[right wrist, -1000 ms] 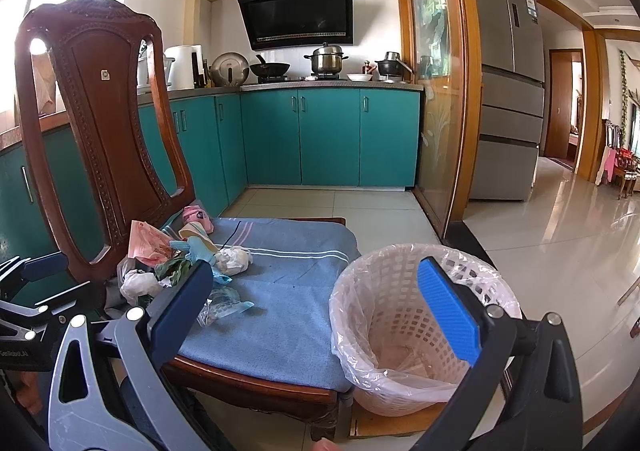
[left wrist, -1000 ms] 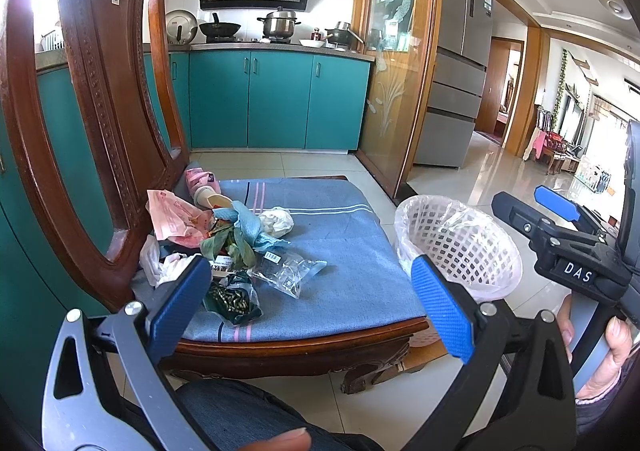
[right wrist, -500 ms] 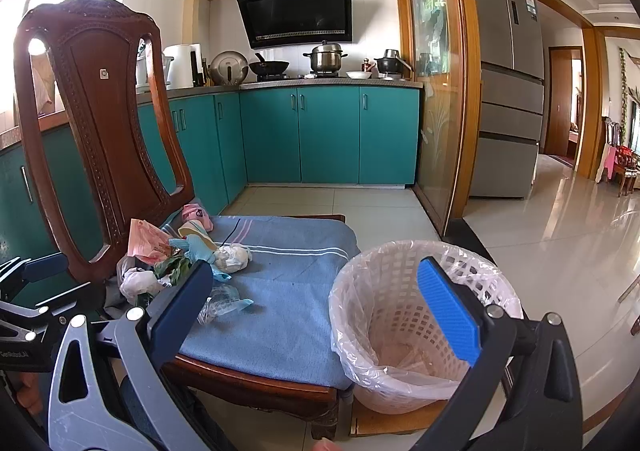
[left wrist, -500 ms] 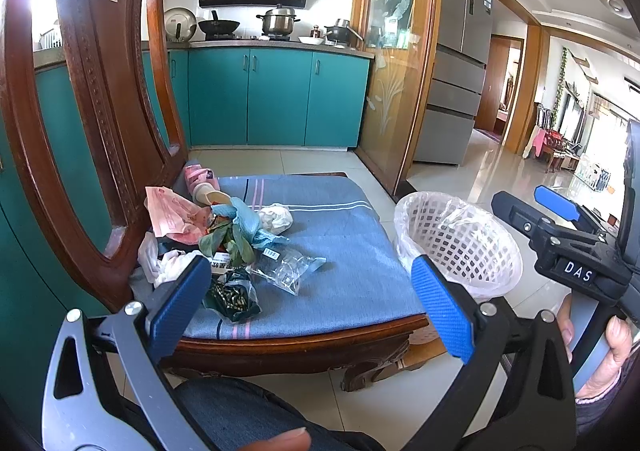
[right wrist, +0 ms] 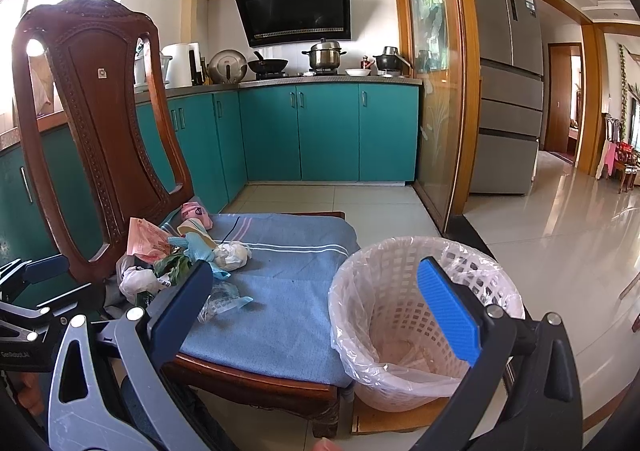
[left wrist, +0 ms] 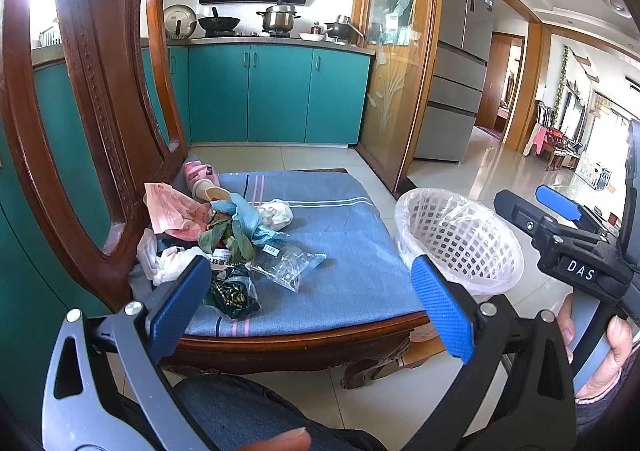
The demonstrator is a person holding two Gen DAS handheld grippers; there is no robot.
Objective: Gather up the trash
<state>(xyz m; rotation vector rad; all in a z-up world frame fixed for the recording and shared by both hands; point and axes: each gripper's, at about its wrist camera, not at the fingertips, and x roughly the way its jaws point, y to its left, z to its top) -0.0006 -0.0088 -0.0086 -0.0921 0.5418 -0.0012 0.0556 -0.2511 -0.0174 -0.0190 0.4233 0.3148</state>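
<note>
Both tongs hover short of the carved dark-wood chair (left wrist: 100, 99), each spread wide and gripping nothing. Between the blue pads of the left gripper (left wrist: 310, 301) lies the front edge of the blue striped seat cushion (left wrist: 344, 263), and the right gripper (right wrist: 316, 309) frames the gap between that cushion and the white lattice plastic wastebasket lined with a clear bag (right wrist: 404, 315).

The trash is heaped at the back left corner of the seat, against the chair back: a crumpled pink printed wrapper (left wrist: 170, 211), wilted green leaves (left wrist: 228, 239), a twisted light-blue plastic scrap (left wrist: 246, 215), a white crumpled paper ball (left wrist: 276, 213), a clear plastic packet (left wrist: 286, 265) and a dark green crinkled bag (left wrist: 232, 293) nearest the front rim. The cushion's right half is bare up to its right edge.

The wastebasket stands on the tiled floor (right wrist: 560, 235) just beside the seat's right front corner, its mouth open upward. Beyond it the glossy floor stretches open to the right.
</note>
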